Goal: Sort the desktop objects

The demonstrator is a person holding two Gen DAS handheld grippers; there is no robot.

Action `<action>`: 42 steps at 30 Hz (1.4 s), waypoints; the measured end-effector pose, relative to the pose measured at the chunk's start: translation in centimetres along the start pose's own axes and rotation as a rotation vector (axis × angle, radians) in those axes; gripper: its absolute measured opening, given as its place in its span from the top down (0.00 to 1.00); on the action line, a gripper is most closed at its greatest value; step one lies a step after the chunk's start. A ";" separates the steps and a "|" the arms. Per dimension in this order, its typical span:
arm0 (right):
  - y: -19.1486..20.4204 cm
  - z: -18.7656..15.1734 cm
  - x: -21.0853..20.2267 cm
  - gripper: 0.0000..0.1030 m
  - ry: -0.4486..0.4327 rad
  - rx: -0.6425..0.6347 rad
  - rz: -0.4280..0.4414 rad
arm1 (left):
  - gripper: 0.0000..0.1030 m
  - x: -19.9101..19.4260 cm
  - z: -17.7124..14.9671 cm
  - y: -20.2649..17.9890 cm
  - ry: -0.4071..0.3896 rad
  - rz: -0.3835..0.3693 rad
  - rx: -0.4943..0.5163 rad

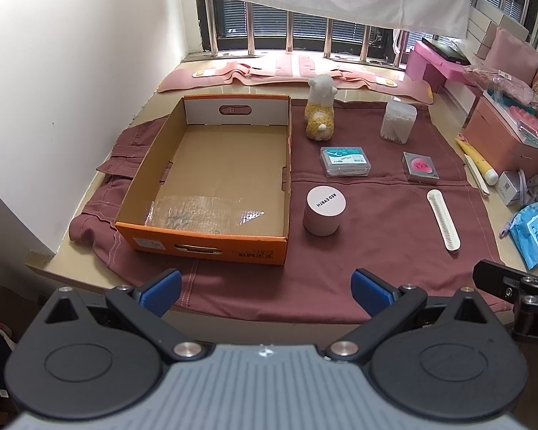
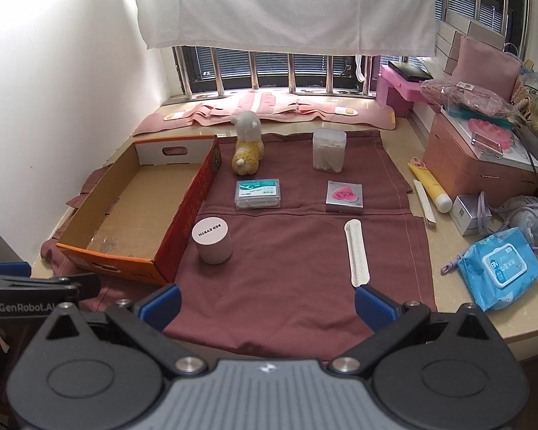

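An empty orange cardboard box [image 1: 211,236] [image 2: 154,265] stands at the left on a maroon cloth [image 1: 376,251] [image 2: 287,268]. To its right lie a pink round jar [image 1: 324,211] [image 2: 213,240], a clear floss box [image 1: 345,161] [image 2: 257,193], a silver case with a pink heart [image 1: 421,166] [image 2: 344,196], a cotton swab tub [image 1: 398,120] [image 2: 329,150], a plush alpaca [image 1: 321,111] [image 2: 247,147] and a white nail file [image 1: 443,220] [image 2: 357,252]. My left gripper [image 1: 267,292] and right gripper [image 2: 267,306] are both open and empty, above the cloth's near edge.
Pink boxes [image 2: 480,157], a yellow tube [image 2: 432,188], a blue wipes pack [image 2: 498,268] and cables crowd the right side of the counter. A pink garment [image 1: 287,75] lies along the barred window. A white wall stands at the left.
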State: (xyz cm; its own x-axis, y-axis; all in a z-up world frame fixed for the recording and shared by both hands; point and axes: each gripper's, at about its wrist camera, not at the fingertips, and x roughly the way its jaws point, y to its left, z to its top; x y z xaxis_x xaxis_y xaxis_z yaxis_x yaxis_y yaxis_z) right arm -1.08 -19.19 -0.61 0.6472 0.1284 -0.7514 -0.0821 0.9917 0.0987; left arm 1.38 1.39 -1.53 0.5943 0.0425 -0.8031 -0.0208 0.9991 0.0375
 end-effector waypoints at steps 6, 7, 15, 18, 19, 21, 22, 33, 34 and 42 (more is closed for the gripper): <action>-0.1 0.0 0.2 0.00 0.011 -0.001 0.000 | 0.00 0.1 0.0 0.0 0.006 0.002 -0.001; -0.1 0.0 0.2 0.00 0.012 -0.001 0.001 | 0.00 0.1 0.0 0.0 0.007 0.003 -0.002; 0.0 0.0 0.3 0.00 0.019 -0.004 0.004 | 0.00 0.3 -0.1 0.1 0.013 0.009 -0.007; 0.1 0.0 0.4 0.00 0.023 -0.007 0.004 | 0.00 0.4 -0.1 0.2 0.018 0.009 -0.006; 0.2 0.0 0.4 0.00 0.024 -0.009 0.004 | 0.00 0.5 -0.1 0.3 0.019 0.009 -0.005; 0.3 0.0 0.5 0.00 0.025 -0.012 0.005 | 0.00 0.6 -0.1 0.4 0.021 0.010 -0.005; 0.4 0.0 0.6 0.00 0.025 -0.013 0.006 | 0.00 0.6 -0.1 0.5 0.023 0.009 -0.005; 1.6 0.4 1.6 0.00 0.044 -0.036 0.008 | 0.00 1.0 -0.2 1.6 0.033 0.026 -0.007; 1.7 0.4 1.6 0.00 0.043 -0.035 0.005 | 0.00 1.1 -0.1 1.7 0.033 0.026 -0.006; 2.4 0.5 2.0 0.00 0.050 -0.030 0.008 | 0.00 1.2 0.1 2.2 0.033 0.017 0.000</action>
State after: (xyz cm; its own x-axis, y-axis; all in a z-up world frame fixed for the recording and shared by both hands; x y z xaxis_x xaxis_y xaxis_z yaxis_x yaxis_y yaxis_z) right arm 0.44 -16.59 -1.58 0.6081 0.1353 -0.7822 -0.1101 0.9902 0.0856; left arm 2.13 3.60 -2.42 0.5672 0.0595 -0.8214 -0.0307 0.9982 0.0511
